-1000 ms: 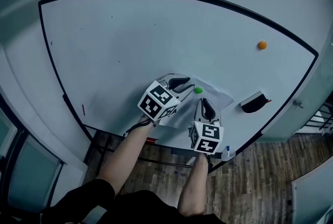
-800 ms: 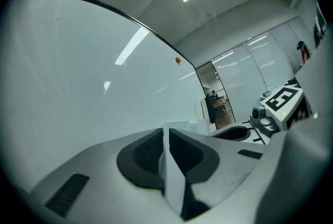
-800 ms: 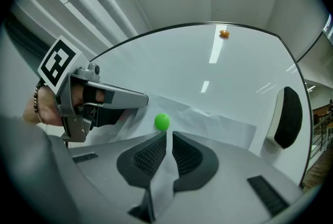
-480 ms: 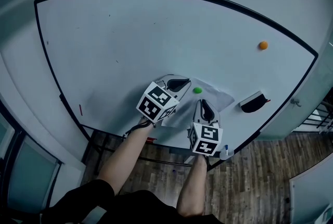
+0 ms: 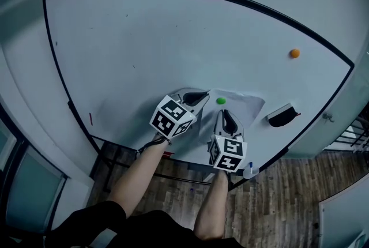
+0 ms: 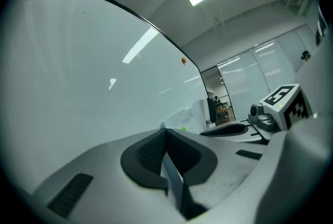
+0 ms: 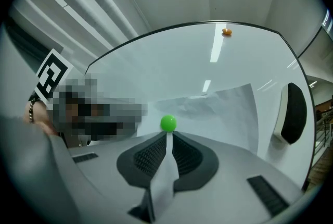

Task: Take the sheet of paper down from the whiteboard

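While the green magnet (image 5: 220, 101) pins the sheet of paper (image 5: 247, 104) to the whiteboard (image 5: 144, 51), low and just right of centre in the head view, both my claws are clenched on it. My left claw (image 5: 198, 96) nips the sheet near its left edge. My right claw (image 5: 226, 114) nips its lower edge just under the magnet. Each gripper view shows a strip of paper squeezed between the pads.

The danger, as I judge it, is that magnet. If I tug outward with it seated, the paper may tear at the pinned spot or at my pads. If my two claws pull in different directions, the sheet could rip between them. A sharp pull might also fling the magnet to the floor, or drag the sheet against the black eraser (image 5: 282, 115) just beside its right edge.

Of containers I see only a small bottle (image 5: 250, 171) at the board's lower edge; what it holds I cannot tell.
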### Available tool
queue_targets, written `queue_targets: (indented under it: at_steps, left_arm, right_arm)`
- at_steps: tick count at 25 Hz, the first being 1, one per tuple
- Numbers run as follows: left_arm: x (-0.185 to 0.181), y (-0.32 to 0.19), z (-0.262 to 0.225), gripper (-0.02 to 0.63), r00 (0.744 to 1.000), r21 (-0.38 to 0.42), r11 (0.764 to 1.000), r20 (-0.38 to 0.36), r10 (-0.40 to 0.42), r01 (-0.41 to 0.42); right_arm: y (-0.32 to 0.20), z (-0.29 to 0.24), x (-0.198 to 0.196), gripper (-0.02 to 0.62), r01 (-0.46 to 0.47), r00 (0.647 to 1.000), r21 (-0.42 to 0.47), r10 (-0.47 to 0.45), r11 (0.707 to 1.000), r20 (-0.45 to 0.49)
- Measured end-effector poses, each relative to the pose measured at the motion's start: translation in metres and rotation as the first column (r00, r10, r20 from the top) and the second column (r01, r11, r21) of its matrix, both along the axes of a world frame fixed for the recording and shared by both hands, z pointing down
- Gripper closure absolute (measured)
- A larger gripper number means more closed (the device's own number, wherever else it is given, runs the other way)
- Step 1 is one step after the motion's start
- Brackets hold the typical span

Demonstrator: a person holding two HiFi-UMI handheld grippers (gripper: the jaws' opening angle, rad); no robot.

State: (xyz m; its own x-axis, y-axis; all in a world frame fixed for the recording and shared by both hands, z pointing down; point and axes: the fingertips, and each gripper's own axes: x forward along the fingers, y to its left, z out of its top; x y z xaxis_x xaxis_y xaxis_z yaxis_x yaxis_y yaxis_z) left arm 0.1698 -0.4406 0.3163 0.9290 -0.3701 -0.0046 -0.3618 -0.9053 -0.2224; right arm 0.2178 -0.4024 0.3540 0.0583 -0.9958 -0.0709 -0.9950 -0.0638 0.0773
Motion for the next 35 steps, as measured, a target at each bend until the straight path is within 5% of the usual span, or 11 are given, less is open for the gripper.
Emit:
queue_targets:
  at_steps: [11,17,20,35]
  left_arm:
    - [-0.004,0.003,0.001,0.585,1.000,-0.009,1.000,-0.015,0.001,-0.001]
    - [-0.005,0.006,0.001,0.584,1.000,-0.004,1.000,-0.013,0.005,-0.005]
    - [-0.005,0.006,0.001,0.585,1.000,-0.006,1.000,-0.013,0.008,-0.008]
    - [-0.007,0.004,0.005,0.584,1.000,-0.014,1.000,-0.003,0.008,-0.008]
  right_arm:
    - [-0.010,-0.018,-0.013,0.569,0.070,0.997,0.012,-0.070,0.997,0.013]
    - [-0.011,-0.026,-0.007,0.566,-0.012,1.000,0.033,0.012,0.999,-0.016]
    - [-0.015,-0.024,-0.007,0.449,0.001,1.000,0.021,-0.001,1.000,-0.002]
    - [-0.023,-0.020,-0.006,0.448,-0.087,0.994,0.000,0.087,0.996,-0.065]
